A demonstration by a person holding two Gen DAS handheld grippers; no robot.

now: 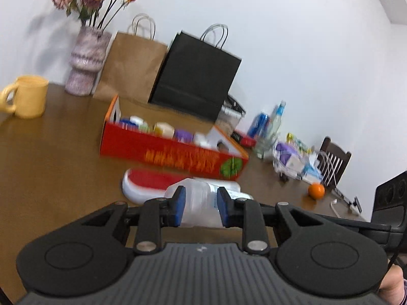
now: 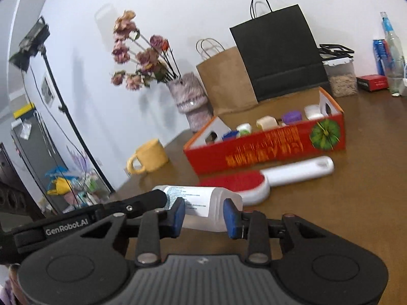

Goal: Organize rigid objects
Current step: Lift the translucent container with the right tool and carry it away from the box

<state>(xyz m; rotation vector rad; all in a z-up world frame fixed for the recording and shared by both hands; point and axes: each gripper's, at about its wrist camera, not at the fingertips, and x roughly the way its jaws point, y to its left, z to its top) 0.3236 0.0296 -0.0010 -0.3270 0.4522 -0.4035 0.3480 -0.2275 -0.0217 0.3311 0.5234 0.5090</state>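
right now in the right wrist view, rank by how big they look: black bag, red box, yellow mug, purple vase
1. red box and black bag: look alike, and the box is nearer, so unranked
2. purple vase
3. yellow mug

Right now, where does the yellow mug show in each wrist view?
Left wrist view: yellow mug at the far left edge, left of the vase.
Right wrist view: yellow mug left of centre, left of the red box.
Shared landmark: the black paper bag behind the box.
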